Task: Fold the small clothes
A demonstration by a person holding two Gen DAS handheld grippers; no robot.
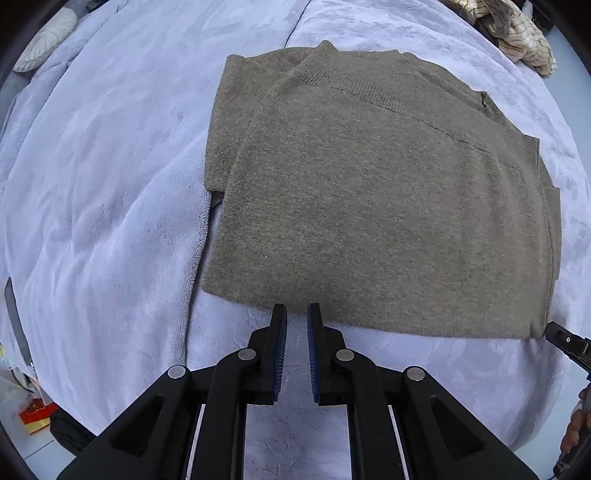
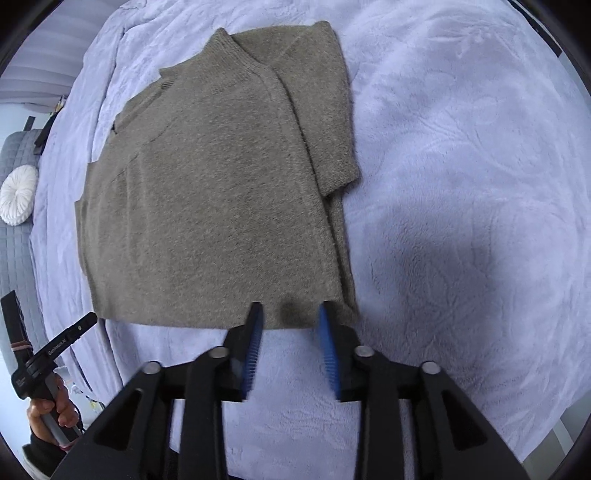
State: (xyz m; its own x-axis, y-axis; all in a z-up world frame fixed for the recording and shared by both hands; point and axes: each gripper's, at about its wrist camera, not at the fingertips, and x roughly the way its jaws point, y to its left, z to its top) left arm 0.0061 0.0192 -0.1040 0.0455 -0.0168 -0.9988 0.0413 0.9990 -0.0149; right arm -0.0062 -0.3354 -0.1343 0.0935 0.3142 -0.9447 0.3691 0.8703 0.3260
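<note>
An olive-grey knit sweater (image 1: 369, 203) (image 2: 210, 203) lies folded flat on a pale lilac fleece blanket (image 1: 110, 184) (image 2: 461, 184), collar at the far end and a short sleeve laid over one side. My left gripper (image 1: 297, 308) hovers just above the sweater's near hem, shut with only a thin slit between its pads and nothing in it. My right gripper (image 2: 290, 308) stands open over the hem's near corner; its blue pads straddle the edge without pressing on it. Each gripper shows at the rim of the other's view: the right one (image 1: 565, 339), the left one (image 2: 74, 332) in a hand (image 2: 48, 410).
A heap of striped cream clothes (image 1: 517, 33) lies at the far right of the bed. A round white cushion (image 1: 48, 37) (image 2: 18, 195) rests on a grey quilted seat (image 2: 18, 258) beside the bed. A red box (image 1: 35, 415) is on the floor at lower left.
</note>
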